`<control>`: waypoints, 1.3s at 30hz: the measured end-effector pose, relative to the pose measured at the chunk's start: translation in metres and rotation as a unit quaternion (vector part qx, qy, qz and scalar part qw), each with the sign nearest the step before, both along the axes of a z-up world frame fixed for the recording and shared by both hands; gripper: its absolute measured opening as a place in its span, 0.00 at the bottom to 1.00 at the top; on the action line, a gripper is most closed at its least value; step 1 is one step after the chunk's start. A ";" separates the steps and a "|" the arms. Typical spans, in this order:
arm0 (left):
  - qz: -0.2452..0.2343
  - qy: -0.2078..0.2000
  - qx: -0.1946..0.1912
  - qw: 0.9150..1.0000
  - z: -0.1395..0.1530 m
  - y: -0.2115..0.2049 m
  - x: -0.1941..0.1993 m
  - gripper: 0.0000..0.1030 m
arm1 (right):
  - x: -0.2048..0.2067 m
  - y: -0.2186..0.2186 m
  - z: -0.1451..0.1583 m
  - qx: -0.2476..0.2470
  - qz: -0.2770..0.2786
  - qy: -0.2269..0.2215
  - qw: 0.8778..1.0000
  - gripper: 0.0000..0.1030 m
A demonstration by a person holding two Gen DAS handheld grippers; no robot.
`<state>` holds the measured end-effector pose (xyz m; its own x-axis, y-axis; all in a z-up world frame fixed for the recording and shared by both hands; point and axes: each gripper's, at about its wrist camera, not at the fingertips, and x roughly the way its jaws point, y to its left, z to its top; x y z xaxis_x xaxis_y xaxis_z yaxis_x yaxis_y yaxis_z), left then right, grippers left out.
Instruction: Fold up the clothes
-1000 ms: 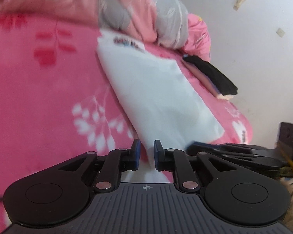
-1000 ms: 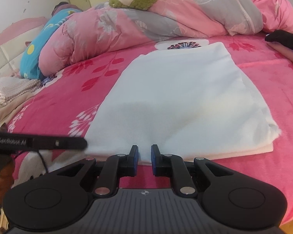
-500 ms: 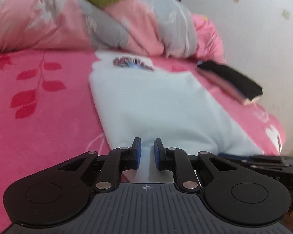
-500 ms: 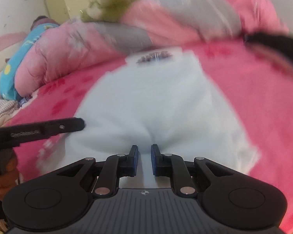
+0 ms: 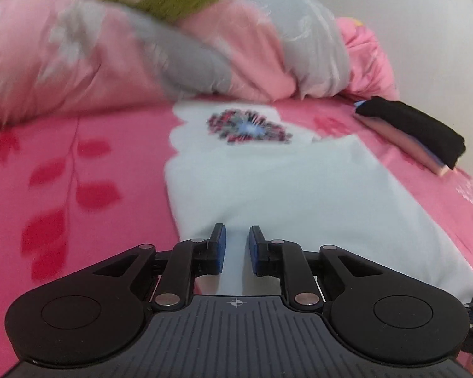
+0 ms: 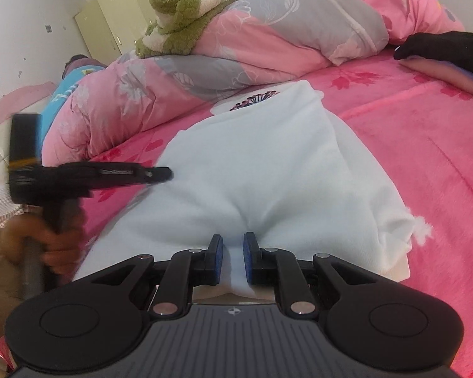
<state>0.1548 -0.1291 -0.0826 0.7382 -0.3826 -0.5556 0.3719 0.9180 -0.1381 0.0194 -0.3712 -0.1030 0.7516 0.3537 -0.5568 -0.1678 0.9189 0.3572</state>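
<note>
A white garment (image 5: 283, 189) with a dark printed motif (image 5: 249, 126) lies lengthwise on the pink flowered bed sheet (image 5: 78, 173). My left gripper (image 5: 235, 242) is shut on its near edge, and cloth runs back between the blue pads. The right wrist view shows the same garment (image 6: 268, 163) puckered into folds where my right gripper (image 6: 232, 249) pinches its near hem. To the left there, a hand (image 6: 60, 245) holds the left gripper (image 6: 168, 173) at the garment's left side.
A rolled pink and grey quilt (image 6: 268, 41) with a green plush blanket (image 6: 176, 15) lines the far side of the bed. A folded black garment on a small stack (image 5: 419, 129) lies at the right, near the white wall. A blue pillow (image 6: 66, 85) sits far left.
The left gripper has swung across, so the garment now lies straight ahead of it. In the right view the near hem has bunched up, and the left gripper has moved further in along the garment.
</note>
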 end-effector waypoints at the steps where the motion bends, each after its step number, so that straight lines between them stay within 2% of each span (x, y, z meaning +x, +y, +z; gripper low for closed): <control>1: -0.005 -0.014 0.004 1.000 0.006 -0.002 0.000 0.16 | 0.000 0.000 0.000 0.001 0.001 -0.001 1.000 0.14; 4: -0.003 -0.030 0.015 0.999 0.013 -0.012 0.008 0.23 | -0.001 -0.003 -0.002 0.007 0.004 -0.005 1.000 0.14; 8: 0.021 -0.022 0.041 0.999 -0.005 -0.021 0.028 0.32 | -0.003 -0.006 -0.004 0.019 0.005 -0.009 1.000 0.14; 11: 0.038 -0.017 0.061 0.997 -0.015 -0.027 0.040 0.33 | -0.005 -0.009 -0.004 0.033 0.003 -0.012 0.999 0.15; 13: 0.041 -0.021 0.067 0.997 -0.008 -0.029 0.037 0.34 | -0.010 -0.017 -0.001 0.051 -0.003 -0.012 0.999 0.16; 17: 0.040 -0.033 0.060 0.997 0.005 -0.031 0.024 0.34 | -0.027 -0.040 0.005 0.075 -0.022 -0.018 0.997 0.25; 21: -0.005 -0.049 0.048 0.998 0.026 -0.046 0.007 0.35 | -0.048 -0.081 0.007 0.113 -0.063 -0.026 0.991 0.25; 25: -0.076 -0.006 0.020 0.997 0.040 -0.080 -0.001 0.38 | -0.047 -0.124 0.005 0.163 -0.113 -0.026 0.980 0.26; 27: -0.106 0.018 0.007 0.994 0.042 -0.101 0.000 0.40 | -0.035 -0.136 0.003 0.162 -0.122 -0.021 0.979 0.26; 29: -0.126 0.031 0.009 0.992 0.039 -0.123 0.001 0.40 | -0.018 -0.144 -0.001 0.164 -0.113 -0.016 0.980 0.26; 32: -0.139 0.037 0.040 0.989 0.029 -0.150 0.003 0.40 | 0.008 -0.151 -0.011 0.176 -0.095 0.002 0.980 0.26; 35: -0.138 0.041 0.064 0.987 0.020 -0.165 0.005 0.40 | 0.029 -0.155 -0.021 0.191 -0.076 0.022 0.978 0.26; 39: -0.133 0.041 0.072 0.988 0.013 -0.173 0.005 0.40 | 0.039 -0.154 -0.023 0.184 -0.045 0.022 0.982 0.25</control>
<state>0.1594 -0.3024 -0.0693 0.5718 -0.4693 -0.6729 0.5956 0.8016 -0.0529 0.0585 -0.5247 -0.1260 0.7667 0.4707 -0.4366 -0.0694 0.7369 0.6725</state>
